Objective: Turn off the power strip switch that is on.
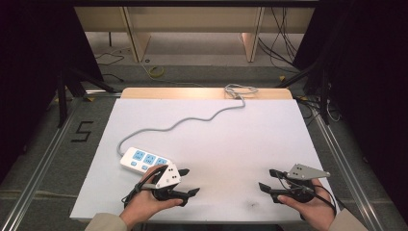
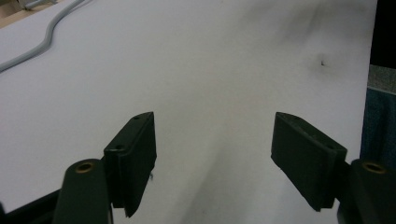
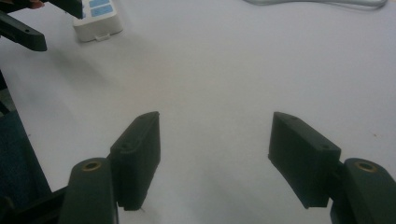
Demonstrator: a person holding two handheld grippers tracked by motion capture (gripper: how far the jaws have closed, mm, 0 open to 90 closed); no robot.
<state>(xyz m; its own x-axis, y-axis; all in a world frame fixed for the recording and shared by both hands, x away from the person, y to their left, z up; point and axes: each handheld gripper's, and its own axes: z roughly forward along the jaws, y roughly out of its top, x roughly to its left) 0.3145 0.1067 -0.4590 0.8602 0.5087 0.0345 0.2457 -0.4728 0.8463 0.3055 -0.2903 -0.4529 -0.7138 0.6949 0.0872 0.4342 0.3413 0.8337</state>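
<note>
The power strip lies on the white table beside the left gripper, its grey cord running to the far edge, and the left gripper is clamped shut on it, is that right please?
Not quite. The left gripper is open and holds nothing: the left gripper view shows its fingers spread over bare table. The power strip does lie beside it, and its grey cord runs to the far edge.

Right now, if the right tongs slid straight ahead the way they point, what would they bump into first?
Probably nothing soon: bare white table lies ahead of the open right tongs. The power strip and the left tongs sit off to the upper left of that line, the grey cable far beyond. Depth is hard to judge.
</note>
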